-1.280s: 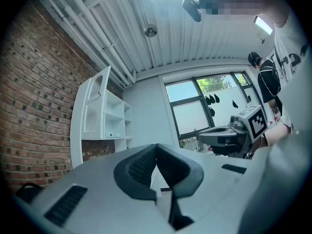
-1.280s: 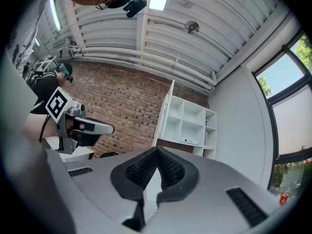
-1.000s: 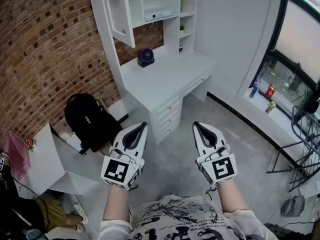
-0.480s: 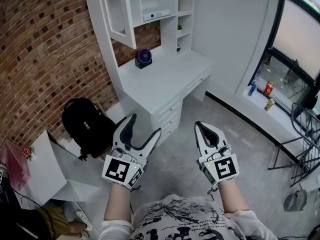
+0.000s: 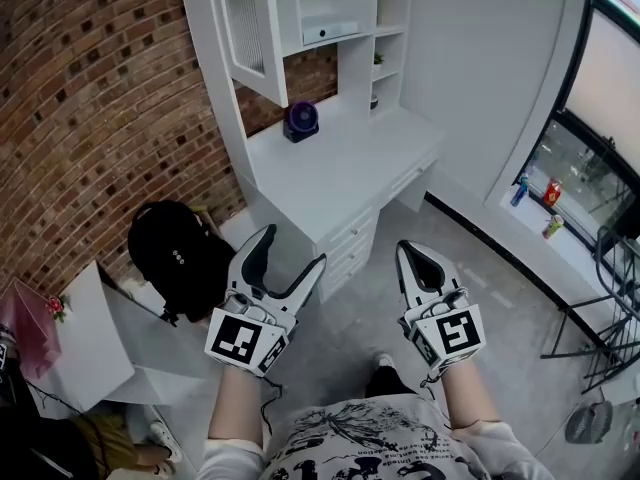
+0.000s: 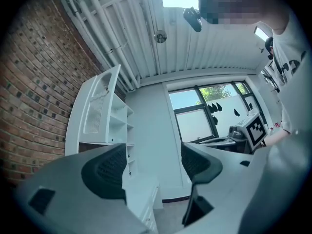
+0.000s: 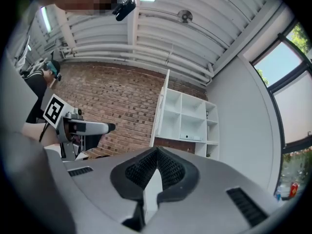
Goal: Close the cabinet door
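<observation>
Standing open at the upper left of the head view: cabinet door point(image 5: 250, 38), white with a slatted panel, swung out from the shelf unit point(image 5: 350, 8) above the desk point(image 5: 345, 163). Neither gripper touches it; both sit low in the frame, well apart from it.

Left gripper point(image 5: 292, 248): lower centre-left, jaws spread wide, nothing between them. Its own view looks through the gap toward the door and shelves.

Right gripper point(image 5: 412, 253): lower centre-right, jaws pressed together, pinching nothing.

Progress, as judged:
- At the outset.
- Door not reached and no contact made.
- The reach and the whole closing push are left to do.

Surroundings:
- Purple fan point(image 5: 300, 121) at the back of the desk top, below the door's lower edge.
- Small plant point(image 5: 375, 60) on a shelf, upper centre.
- Black backpack point(image 5: 175, 258) on the floor left of the desk, by the brick wall point(image 5: 100, 118).
- White box point(image 5: 90, 333) at lower left, with a pink bag point(image 5: 30, 318) beside it.
- Bottles point(image 5: 553, 193) on the window sill at right.
- Metal rack point(image 5: 610, 298) at the right edge.

In the way, as judged:
- The desk stands under the door, so the reach must go over its top.
- The fan sits near the door's swing but appears lower than it, so it is unlikely to block.
- The backpack lies beside the path, not across it.
</observation>
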{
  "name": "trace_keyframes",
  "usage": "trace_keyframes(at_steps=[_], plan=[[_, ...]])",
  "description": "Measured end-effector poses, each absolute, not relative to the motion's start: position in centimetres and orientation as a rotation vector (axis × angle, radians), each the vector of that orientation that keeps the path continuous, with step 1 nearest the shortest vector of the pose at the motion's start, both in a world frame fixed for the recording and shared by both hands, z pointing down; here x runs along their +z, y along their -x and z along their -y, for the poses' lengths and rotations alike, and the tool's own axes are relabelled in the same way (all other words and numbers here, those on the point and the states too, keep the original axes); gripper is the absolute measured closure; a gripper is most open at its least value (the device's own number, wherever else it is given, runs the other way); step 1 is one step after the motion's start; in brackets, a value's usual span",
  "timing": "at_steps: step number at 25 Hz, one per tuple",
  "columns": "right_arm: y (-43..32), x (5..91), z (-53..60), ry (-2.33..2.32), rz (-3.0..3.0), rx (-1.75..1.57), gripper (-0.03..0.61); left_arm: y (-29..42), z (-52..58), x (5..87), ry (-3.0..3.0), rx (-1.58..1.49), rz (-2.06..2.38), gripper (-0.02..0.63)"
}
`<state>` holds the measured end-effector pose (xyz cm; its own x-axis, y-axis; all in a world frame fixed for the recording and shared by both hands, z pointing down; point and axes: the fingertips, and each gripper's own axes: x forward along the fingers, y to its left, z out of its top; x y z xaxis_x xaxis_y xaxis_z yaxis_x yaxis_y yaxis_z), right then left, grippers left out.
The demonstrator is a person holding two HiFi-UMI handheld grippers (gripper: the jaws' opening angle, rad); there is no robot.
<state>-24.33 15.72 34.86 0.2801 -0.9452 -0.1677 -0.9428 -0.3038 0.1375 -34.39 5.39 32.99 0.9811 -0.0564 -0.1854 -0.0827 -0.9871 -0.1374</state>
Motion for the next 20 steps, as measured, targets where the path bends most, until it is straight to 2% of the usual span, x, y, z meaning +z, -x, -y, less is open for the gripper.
trace_keyframes(at_steps=[11, 20], plan=[[10.4, 35.1, -4.7, -2.276, 2.138, -0.303, 0.563, 23.2, 1.9, 31.6, 2.955, 0.301, -0.392, 0.275], [3.1, 32.0, 4.3, -1.962, 2.37, -0.431, 0.563, 15.8, 7.1, 27.6, 2.832, 0.367, -0.661, 0.275]])
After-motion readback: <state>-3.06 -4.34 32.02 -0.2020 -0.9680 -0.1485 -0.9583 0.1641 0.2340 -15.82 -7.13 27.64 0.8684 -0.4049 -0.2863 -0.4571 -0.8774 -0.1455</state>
